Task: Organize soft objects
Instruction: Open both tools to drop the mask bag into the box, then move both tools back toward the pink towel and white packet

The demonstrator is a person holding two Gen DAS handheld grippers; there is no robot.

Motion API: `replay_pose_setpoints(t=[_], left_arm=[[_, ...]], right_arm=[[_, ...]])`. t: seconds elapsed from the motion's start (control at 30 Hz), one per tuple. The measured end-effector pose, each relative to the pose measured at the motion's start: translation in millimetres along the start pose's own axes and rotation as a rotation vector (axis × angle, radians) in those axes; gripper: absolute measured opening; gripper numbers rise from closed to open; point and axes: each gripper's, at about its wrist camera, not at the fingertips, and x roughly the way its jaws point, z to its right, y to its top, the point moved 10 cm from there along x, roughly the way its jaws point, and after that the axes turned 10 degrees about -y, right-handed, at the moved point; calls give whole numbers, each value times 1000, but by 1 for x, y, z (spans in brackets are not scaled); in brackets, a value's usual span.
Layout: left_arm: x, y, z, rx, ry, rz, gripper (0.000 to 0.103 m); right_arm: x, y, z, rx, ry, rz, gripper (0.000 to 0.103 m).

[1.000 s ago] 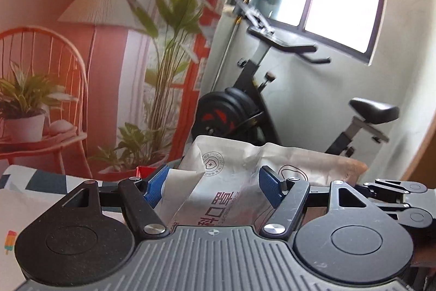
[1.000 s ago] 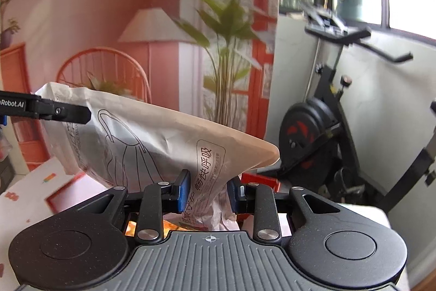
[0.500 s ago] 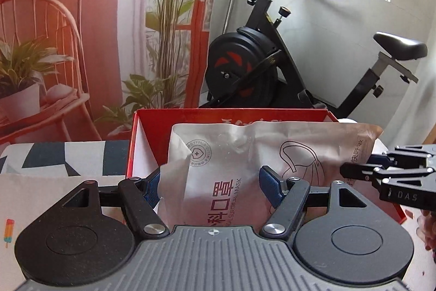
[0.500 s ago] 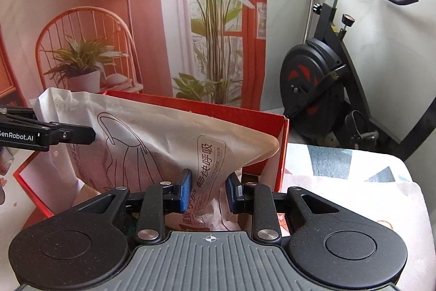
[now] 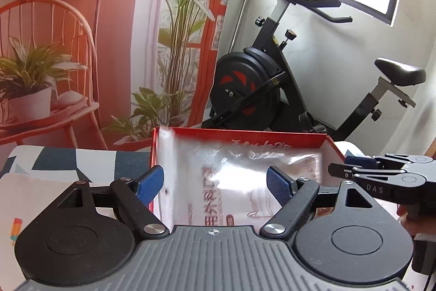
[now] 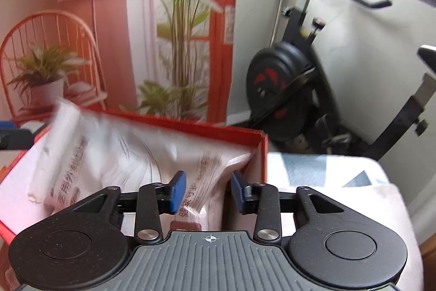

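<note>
A white mask bag (image 5: 239, 182) with printed writing, blurred by motion, lies loose inside the red cardboard box (image 5: 245, 133). My left gripper (image 5: 215, 186) is over the box's near left corner. Its jaws are opening, and the blue pads (image 5: 151, 184) stand clear of the bag on both sides. In the right wrist view the bag (image 6: 114, 154) slumps against the box wall (image 6: 262, 160). My right gripper (image 6: 207, 191) has the bag's crumpled corner between its opening jaws, but the pads (image 6: 178, 191) no longer pinch it. The right gripper (image 5: 381, 176) also shows at the box's right side.
The box sits on a table with a blue, grey and white patterned cloth (image 5: 68, 162). Behind it stand a black exercise bike (image 5: 253, 89) and a printed backdrop with a chair, a lamp and plants. A person's hand (image 5: 408, 217) holds the right gripper.
Both grippers came down with the bag from above the box into it. Both sets of jaws then widened, and the bag slipped free and sank into the box.
</note>
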Motion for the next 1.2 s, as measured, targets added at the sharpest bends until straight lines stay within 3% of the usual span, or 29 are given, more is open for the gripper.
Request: replay_pose_setpoints(t=[0.3, 0.63, 0.87, 0.93, 1.0, 1.2], left_arm=[[-46, -14, 10, 28, -1, 33, 84], [-96, -80, 8, -20, 6, 0, 84], [-106, -133, 13, -91, 15, -37, 84], [-106, -147, 14, -94, 34, -49, 84], [-108, -161, 13, -109, 55, -54, 84], [-114, -200, 19, -143, 97, -79, 84]], right_arm=[[-65, -8, 16, 62, 84, 101, 36], [-145, -62, 15, 84, 134, 176, 36], [-168, -128, 0, 75, 137, 126, 37], [-168, -151, -8, 64, 142, 86, 40], [-167, -176, -16, 46, 175, 25, 52], [-170, -236, -31, -39, 175, -67, 53]])
